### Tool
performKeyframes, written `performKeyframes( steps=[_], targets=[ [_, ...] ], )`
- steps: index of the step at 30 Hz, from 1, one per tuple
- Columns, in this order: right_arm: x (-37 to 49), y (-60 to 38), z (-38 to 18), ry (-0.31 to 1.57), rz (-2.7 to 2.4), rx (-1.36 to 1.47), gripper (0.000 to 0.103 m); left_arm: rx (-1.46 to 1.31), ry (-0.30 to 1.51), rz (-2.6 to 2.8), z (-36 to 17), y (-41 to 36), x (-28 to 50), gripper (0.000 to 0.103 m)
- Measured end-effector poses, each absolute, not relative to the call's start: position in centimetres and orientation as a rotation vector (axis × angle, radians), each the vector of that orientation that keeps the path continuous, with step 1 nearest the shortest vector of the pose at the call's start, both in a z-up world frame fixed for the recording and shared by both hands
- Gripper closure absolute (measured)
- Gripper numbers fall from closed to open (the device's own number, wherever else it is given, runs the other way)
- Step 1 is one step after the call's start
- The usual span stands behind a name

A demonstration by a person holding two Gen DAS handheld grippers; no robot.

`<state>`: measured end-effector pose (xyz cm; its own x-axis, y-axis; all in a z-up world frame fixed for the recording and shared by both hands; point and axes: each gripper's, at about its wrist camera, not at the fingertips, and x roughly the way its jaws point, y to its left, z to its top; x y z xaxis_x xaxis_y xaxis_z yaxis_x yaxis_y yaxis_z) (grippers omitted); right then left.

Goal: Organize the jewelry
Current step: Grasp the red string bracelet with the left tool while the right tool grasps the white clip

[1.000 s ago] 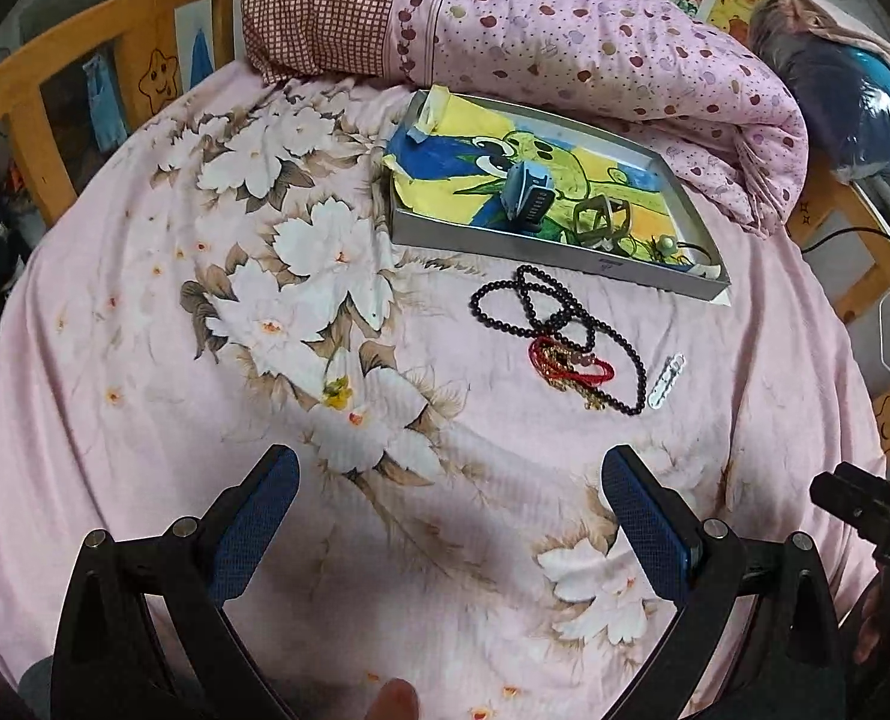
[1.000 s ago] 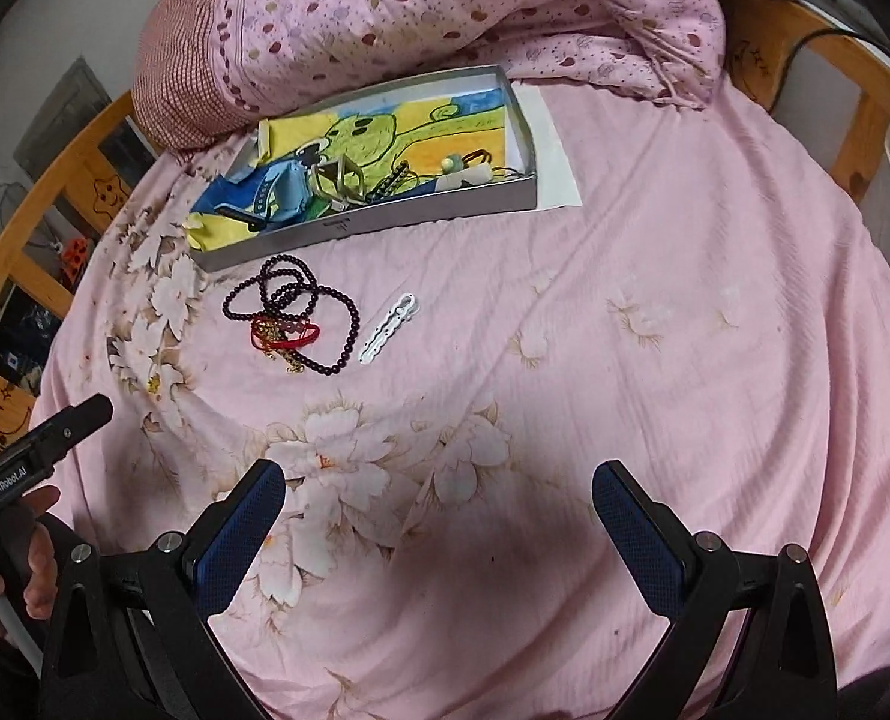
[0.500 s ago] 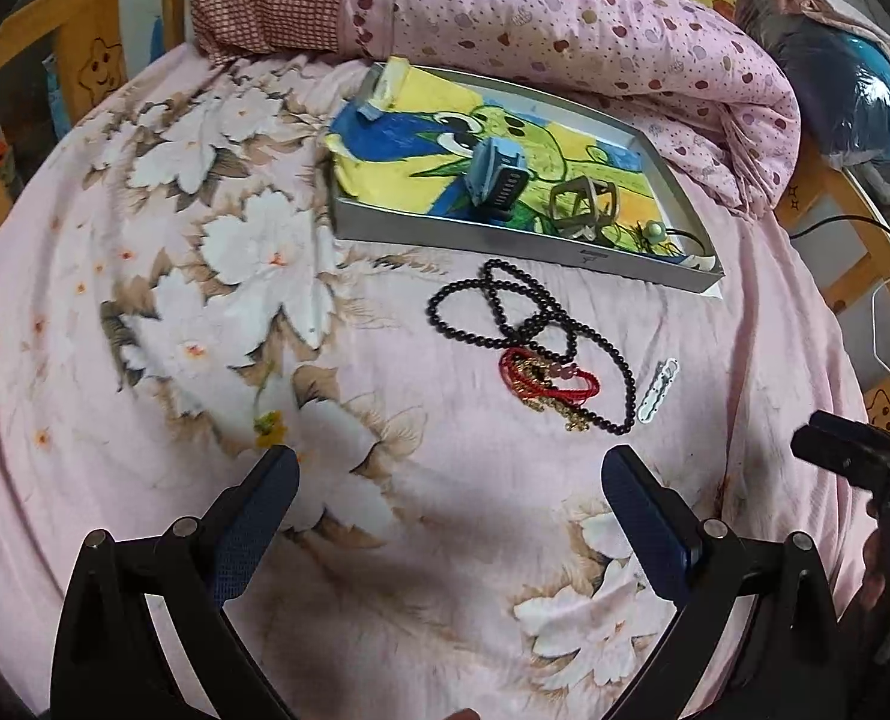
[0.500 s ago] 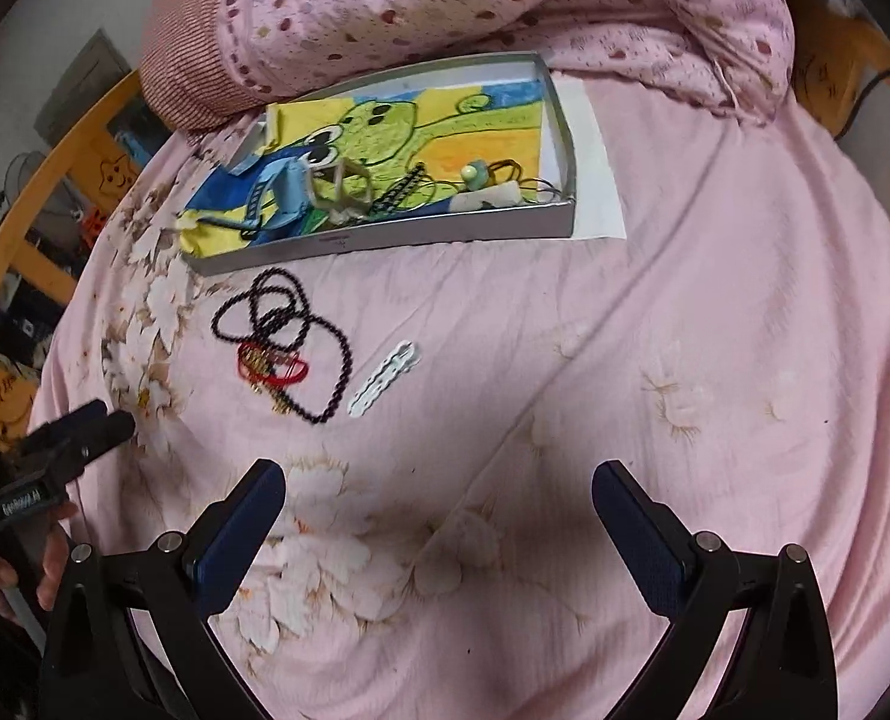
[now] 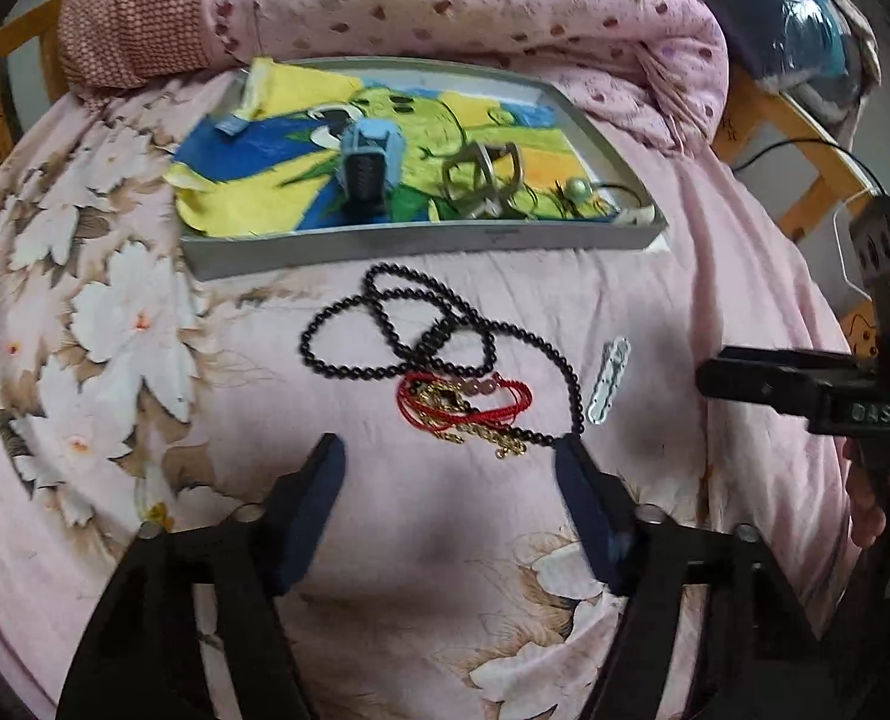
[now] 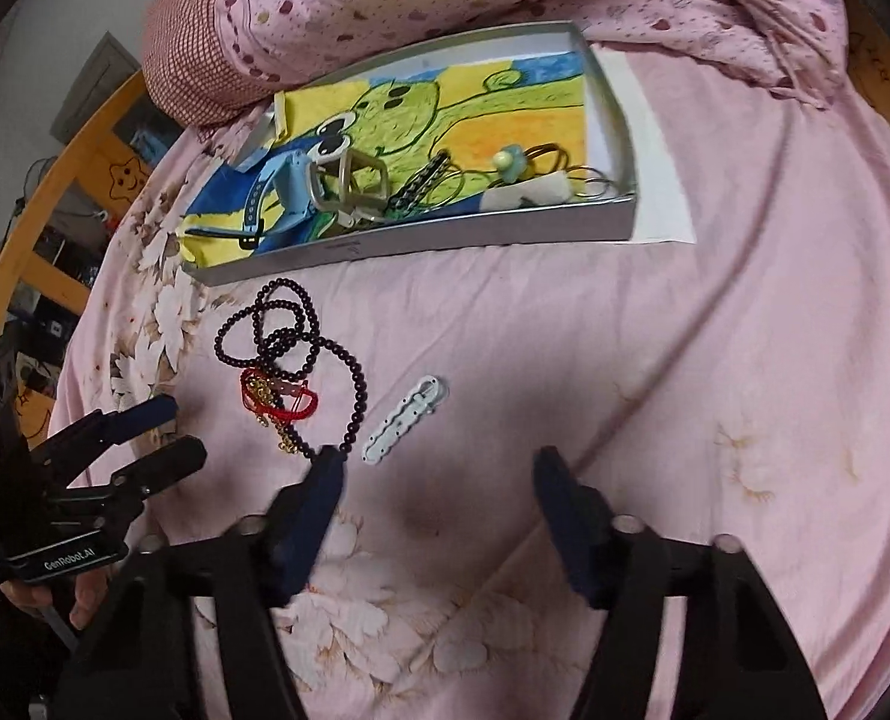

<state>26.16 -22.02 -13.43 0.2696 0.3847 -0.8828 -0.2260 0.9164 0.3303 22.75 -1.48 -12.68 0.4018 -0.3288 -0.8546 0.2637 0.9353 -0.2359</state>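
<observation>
A black bead necklace [image 5: 426, 330] lies tangled with a red cord bracelet [image 5: 463, 405] and a gold chain [image 5: 493, 438] on the pink bedsheet, just in front of a grey tray [image 5: 420, 243]. A white hair clip [image 5: 608, 381] lies to their right. My left gripper [image 5: 451, 462] is open and empty, low over the sheet just short of the red bracelet. My right gripper [image 6: 435, 474] is open and empty, just short of the hair clip [image 6: 402, 420], its left finger by the necklace end [image 6: 354, 414]. The tray [image 6: 432, 243] holds a blue watch [image 6: 282, 192], a metal buckle [image 6: 348, 180] and rings.
A rolled pink spotted quilt [image 5: 445, 0] and a checked pillow [image 5: 126, 30] lie behind the tray. A wooden bed rail [image 6: 54, 192] runs along the left. A sheet of white paper [image 6: 649, 150] lies under the tray's right end. A blue-clad object [image 5: 799, 30] is at far right.
Both grippers have moved forward and down toward the jewelry pile. Their fingers stand closer together than before, still open. The jewelry has not moved.
</observation>
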Motion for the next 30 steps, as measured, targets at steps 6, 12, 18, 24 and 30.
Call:
performKeyframes(
  steps=[6,12,18,24,30],
  targets=[
    [27.2,-20.5,-14.8,1.254,0.458,0.117,0.059,-0.116,1.126,-0.386,-13.6,-0.9,23.9,0.057],
    [28.2,-20.3,-16.1,1.278,0.446,0.118,0.060,-0.159,1.173,-0.370,-14.9,-0.3,25.2,0.062],
    [28.6,-19.4,-16.8,1.283,0.448,0.084,0.061,-0.164,1.189,-0.363,-15.8,-0.3,26.5,0.069],
    [29.0,-19.2,-17.3,1.279,0.434,0.088,0.066,-0.180,1.195,-0.358,-16.3,-0.2,27.2,0.080],
    [29.2,-18.9,-17.4,1.269,0.425,0.085,0.066,-0.190,1.192,-0.355,-16.4,-0.1,27.4,0.092]
  ],
)
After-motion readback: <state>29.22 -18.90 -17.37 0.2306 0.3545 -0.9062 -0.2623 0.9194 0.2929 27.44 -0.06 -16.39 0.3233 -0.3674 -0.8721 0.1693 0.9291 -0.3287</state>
